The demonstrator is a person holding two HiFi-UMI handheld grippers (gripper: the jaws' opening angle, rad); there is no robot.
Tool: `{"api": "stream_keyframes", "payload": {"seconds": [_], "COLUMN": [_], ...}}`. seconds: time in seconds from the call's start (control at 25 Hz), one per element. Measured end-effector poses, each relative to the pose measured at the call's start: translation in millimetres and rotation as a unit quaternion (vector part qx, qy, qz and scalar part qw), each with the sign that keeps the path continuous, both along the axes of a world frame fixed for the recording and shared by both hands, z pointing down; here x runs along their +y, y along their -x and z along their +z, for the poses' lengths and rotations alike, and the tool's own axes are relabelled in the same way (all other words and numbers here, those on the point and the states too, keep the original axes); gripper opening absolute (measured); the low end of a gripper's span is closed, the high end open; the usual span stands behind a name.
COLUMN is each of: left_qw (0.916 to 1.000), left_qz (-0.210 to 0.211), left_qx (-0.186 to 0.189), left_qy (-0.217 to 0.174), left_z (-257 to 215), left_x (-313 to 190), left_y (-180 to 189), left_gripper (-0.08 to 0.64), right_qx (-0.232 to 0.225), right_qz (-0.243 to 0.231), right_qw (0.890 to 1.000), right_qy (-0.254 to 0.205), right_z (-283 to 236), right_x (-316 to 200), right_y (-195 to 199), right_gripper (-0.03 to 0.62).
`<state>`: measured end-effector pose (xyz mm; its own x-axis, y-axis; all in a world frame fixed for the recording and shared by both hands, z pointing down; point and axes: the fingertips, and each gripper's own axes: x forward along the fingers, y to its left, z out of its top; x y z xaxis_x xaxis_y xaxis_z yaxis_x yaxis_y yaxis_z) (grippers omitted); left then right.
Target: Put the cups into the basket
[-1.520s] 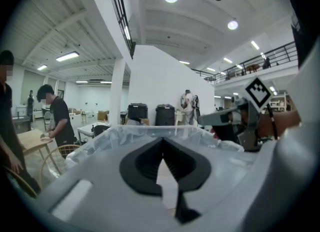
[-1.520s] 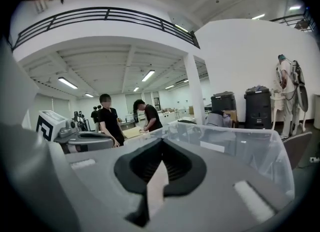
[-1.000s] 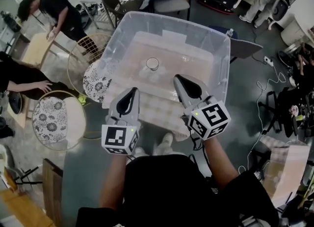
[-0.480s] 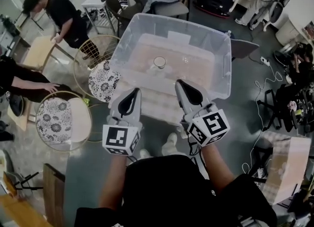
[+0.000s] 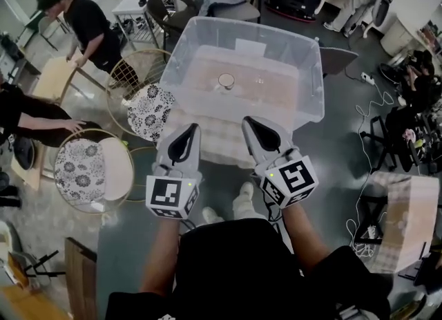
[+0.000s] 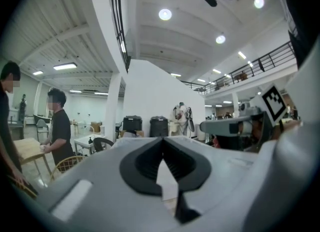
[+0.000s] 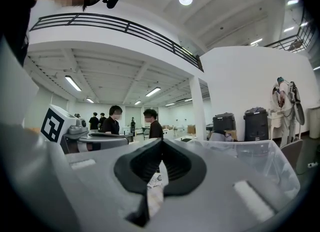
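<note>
1. Basket [image 5: 308,101]: a clear plastic tub that is sitting on a table [image 5: 210,147] with a checked cover. It is serving as the landmark for every entry below. Its open top is facing up, so things can be lowered straight in.
2. Cup [image 5: 226,80]: it is standing upright inside the basket, near the middle of the floor and toward the far wall. Its rim is facing up, which suggests it was set down rather than dropped. This one is likely counting as delivered.
3. Left gripper [image 5: 190,130]: it is hovering on the near side of the basket, outside the wall and pointing level toward it. Its own view [image 6: 161,145] is showing the jaws pressed together with nothing between them.
4. Right gripper [image 5: 250,123]: it is hovering beside the left one, just short of the basket's near wall [image 7: 265,161]. Its jaws [image 7: 161,145] are likewise meeting on nothing.
5. Judgement: both grippers are carrying no load, so no cup is in transit at present.
6. Chairs [image 5: 148,108]: round, with flowered cushions, standing left of the basket and taking no part.
</note>
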<state>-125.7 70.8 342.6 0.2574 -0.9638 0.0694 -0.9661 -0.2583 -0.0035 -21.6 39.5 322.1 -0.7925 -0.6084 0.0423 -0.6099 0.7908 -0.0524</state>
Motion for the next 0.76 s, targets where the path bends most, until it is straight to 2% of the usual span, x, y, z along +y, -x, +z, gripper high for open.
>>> {"api": "stream_keyframes", "payload": {"seconds": [0.2,0.44,0.76], "left_qw": [0.9999,0.9989,0.9993], "left_qz": [0.013,0.022,0.035], "left_qx": [0.001,0.041,0.017], "left_qy": [-0.002,0.004,0.0], "left_z": [-2.6,3.3,2.9], "left_x": [10.1,21.7,23.1], "left_y": [-2.3,-4.1,-12.4], "left_gripper": [0.008,0.008,0.008], "right_qx": [0.0,-0.005,-0.002], "right_qz": [0.006,0.006,0.005], "right_qw": [1.0,1.0,1.0], "right_qy": [0.001,0.005,0.005], "right_z": [-2.4,1.8,6.1], "right_x": [16.0,28.8,32.5], "right_y": [1.2,-3.0,0.5], "right_gripper": [0.002,0.002,0.002]}}
